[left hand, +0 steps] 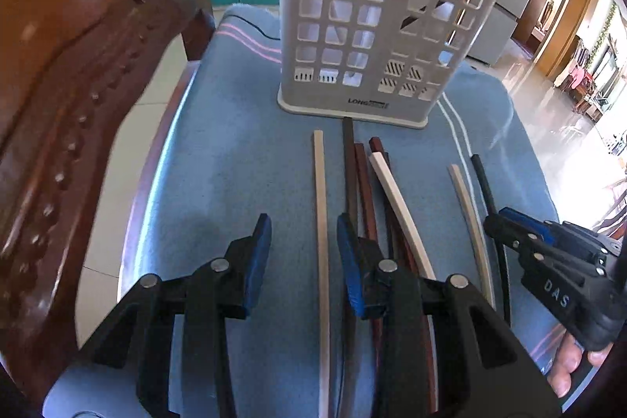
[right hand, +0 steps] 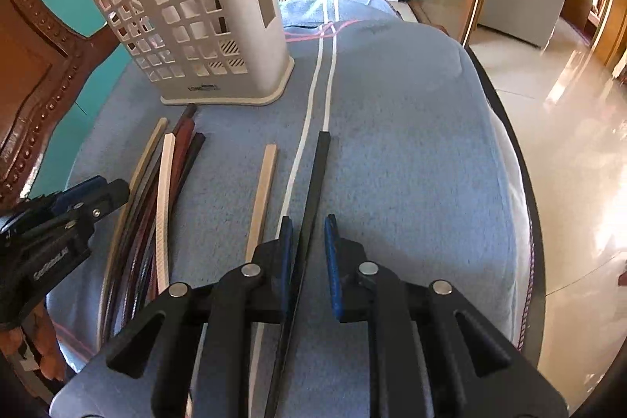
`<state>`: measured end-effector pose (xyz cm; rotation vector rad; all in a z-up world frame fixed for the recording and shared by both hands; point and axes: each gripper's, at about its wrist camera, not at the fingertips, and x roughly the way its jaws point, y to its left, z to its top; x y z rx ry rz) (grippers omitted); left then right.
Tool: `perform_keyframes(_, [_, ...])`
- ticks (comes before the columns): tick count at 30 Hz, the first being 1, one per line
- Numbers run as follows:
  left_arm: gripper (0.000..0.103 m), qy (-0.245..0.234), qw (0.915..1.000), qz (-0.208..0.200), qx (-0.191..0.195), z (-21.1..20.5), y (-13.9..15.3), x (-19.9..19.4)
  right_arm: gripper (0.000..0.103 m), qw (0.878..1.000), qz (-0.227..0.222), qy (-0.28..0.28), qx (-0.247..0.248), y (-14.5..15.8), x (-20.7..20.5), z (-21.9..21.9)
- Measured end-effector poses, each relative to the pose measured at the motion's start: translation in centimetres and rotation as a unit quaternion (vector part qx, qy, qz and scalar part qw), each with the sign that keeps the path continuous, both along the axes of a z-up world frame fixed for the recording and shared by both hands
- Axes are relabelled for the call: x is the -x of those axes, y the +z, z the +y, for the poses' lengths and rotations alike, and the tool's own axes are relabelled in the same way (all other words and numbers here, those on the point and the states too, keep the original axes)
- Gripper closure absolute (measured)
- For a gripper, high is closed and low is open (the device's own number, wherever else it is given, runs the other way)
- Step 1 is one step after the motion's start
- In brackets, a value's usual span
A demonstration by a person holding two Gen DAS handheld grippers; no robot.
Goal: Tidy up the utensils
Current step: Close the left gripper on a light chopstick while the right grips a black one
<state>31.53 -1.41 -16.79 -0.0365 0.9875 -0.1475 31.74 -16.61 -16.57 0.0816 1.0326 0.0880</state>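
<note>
Both grippers over chopsticks
My left gripper (left hand: 303,253) hangs part-spread astride a pale chopstick (left hand: 321,206); my right gripper (right hand: 307,253) is narrowly apart, a black chopstick (right hand: 315,182) between unpinched.

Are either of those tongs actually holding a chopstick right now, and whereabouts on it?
Neither holds anything. The left tongs straddle a pale chopstick, the right tongs a black chopstick, pads clear of both.

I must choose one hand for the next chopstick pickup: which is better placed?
Probably right: the right gripper already straddles the black chopstick, jaws opening. The left gripper brackets a beige chopstick with wider gaps.
</note>
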Motion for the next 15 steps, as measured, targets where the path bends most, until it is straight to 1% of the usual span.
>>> perform_keyframes(6, [0.068,0.002,0.9995,0.017,-0.028,-0.7,-0.9,-1.9,0.083,0.999,0.001,0.004,0.035,-0.1,-1.6,0.9])
perform_keyframes(11, [0.067,0.003,0.9988,0.014,-0.048,-1.3,-1.1,-2.6,0.079,0.998,0.001,0.010,0.060,-0.1,-2.5,1.5])
perform_keyframes(14, [0.061,0.002,0.9979,0.016,-0.062,-1.6,-1.0,-2.9,0.076,0.997,-0.003,0.017,0.072,-0.2,-2.9,1.9])
perform_keyframes(15, [0.057,0.003,0.9975,0.020,-0.068,-1.6,-0.9,-3.0,0.076,0.997,-0.002,0.019,0.076,-0.2,-3.1,2.0])
